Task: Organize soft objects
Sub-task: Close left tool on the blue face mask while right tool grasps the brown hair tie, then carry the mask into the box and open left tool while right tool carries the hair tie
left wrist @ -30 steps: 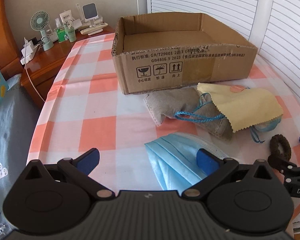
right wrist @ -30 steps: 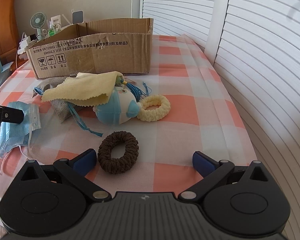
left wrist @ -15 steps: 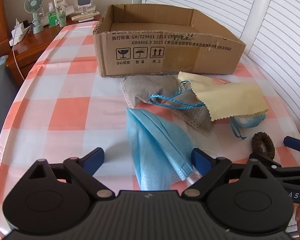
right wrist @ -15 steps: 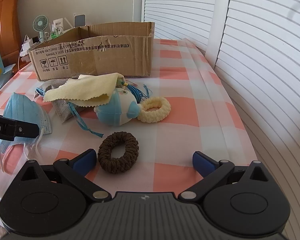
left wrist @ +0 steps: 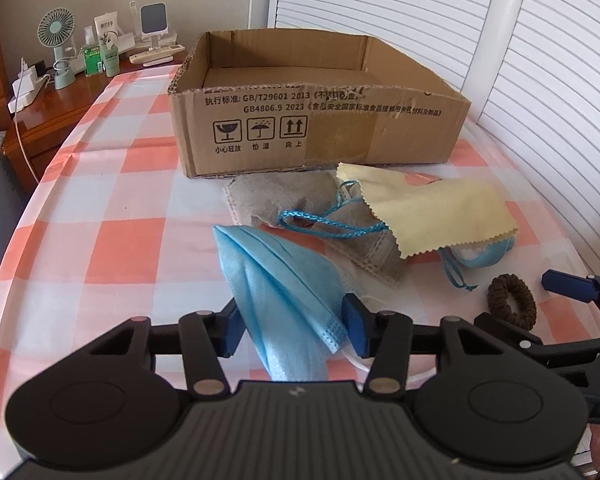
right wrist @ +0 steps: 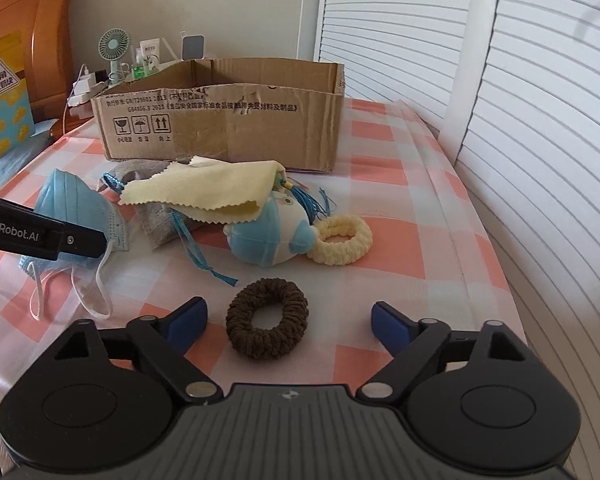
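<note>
On the pink-and-white checked worktop (left wrist: 112, 236) we see our left tongs (left wrist: 290, 330) half closed around a crumpled pale blue pleated face mask (left wrist: 276, 276); the blue pads sit at either side of the fabric, and we cannot tell whether they already pinch it. The mask's white ear loops trail onto the cloth beside it. Our right tongs (right wrist: 288, 322) are spread wide, their pads on either side of a dark brown knitted hair scrunchie (right wrist: 267, 323) that lies flat and untouched between them.

Beyond the mask lies a grey fabric drawstring pouch (left wrist: 284, 196) with a blue cord, partly covered by a pale yellow cleaning cloth with zigzag edges (left wrist: 436, 208). That cloth also drapes over a blue-and-white plush toy (right wrist: 270, 232), which touches a cream yellow knitted scrunchie (right wrist: 340, 240) on its right. Behind all of these stands a shallow open brown cardboard box (left wrist: 316, 120), its printed side facing us. Past the worktop's far left corner a wooden nightstand (left wrist: 40, 116) carries a small pale green desk fan (left wrist: 58, 46).
</note>
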`<move>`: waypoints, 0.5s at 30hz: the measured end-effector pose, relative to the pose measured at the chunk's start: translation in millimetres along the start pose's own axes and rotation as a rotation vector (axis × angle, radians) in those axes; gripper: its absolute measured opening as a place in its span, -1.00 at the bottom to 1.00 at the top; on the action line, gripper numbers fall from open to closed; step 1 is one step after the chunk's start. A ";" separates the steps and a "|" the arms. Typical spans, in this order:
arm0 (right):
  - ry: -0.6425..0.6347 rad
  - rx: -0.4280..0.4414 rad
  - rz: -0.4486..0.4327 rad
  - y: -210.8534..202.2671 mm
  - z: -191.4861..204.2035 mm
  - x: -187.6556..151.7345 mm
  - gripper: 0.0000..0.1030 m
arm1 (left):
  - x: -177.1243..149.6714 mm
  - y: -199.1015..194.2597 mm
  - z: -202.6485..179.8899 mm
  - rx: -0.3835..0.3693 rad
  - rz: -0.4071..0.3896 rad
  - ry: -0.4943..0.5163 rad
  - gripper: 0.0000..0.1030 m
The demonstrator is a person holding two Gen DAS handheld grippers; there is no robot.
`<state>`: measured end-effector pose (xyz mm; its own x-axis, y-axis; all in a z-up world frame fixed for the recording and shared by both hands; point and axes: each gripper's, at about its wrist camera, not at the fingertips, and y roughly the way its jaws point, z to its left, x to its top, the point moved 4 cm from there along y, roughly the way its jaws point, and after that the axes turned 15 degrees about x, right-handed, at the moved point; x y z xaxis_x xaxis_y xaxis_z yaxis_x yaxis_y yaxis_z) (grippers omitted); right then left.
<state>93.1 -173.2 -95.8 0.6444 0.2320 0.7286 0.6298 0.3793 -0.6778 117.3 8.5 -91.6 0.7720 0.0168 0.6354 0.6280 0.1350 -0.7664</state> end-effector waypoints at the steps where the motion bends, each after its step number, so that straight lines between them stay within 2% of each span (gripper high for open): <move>1: -0.009 0.003 0.000 -0.5 1.8 0.8 0.51 | 0.2 0.1 0.4 0.002 -0.002 0.007 -0.03; 3: -0.018 0.010 0.002 -1.6 4.4 2.0 0.38 | 0.6 -0.2 0.8 -0.001 -0.007 0.018 -0.05; 4: -0.020 0.009 0.002 -2.2 5.0 2.5 0.22 | 1.0 -0.6 0.8 -0.003 -0.012 0.025 -0.08; 7: -0.030 0.011 0.013 -4.7 6.8 3.7 -0.04 | 1.5 -2.0 1.8 -0.011 -0.023 0.045 -0.15; 10: -0.023 0.023 0.023 -6.3 7.3 3.7 -0.13 | 1.6 -3.0 3.9 -0.022 -0.027 0.060 -0.24; 15: -0.024 0.043 0.034 -11.8 10.2 2.6 -0.15 | 2.3 -6.7 6.4 -0.035 -0.032 0.094 -0.31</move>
<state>83.0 -167.9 -85.0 0.6546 0.2665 0.7075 0.5879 0.4088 -0.6980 114.3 14.0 -84.4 0.7561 -0.0801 0.6495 0.6544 0.0997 -0.7495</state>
